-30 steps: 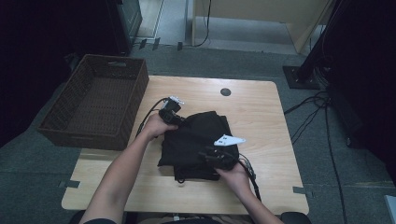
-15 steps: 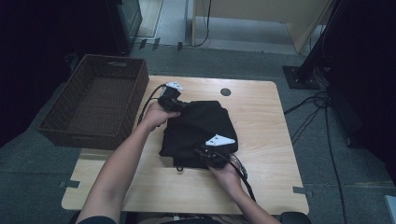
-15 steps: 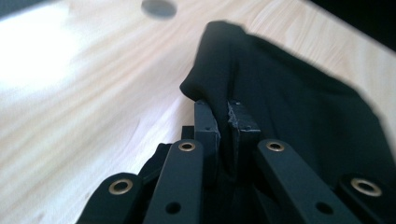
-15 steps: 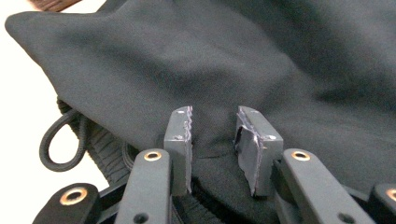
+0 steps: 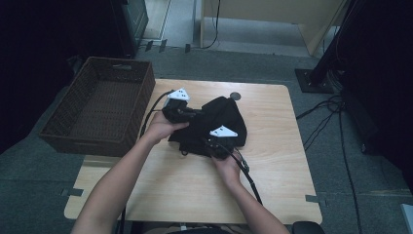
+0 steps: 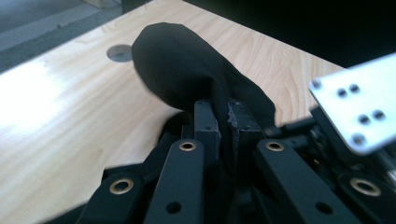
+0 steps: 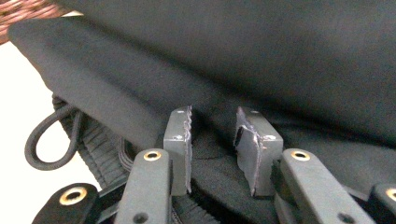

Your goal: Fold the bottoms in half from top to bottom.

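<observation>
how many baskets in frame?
1. The wicker basket sits off the table's left edge, beside the left gripper.

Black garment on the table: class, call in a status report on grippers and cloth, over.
Left gripper shut on black garment. Right gripper jaws parted, cloth between. Wicker basket stands left, apart.

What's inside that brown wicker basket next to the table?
The basket looks empty: its woven floor shows bare in the high view. Its near wall hides the strip of floor just behind it, so something small there would be missed.
</observation>
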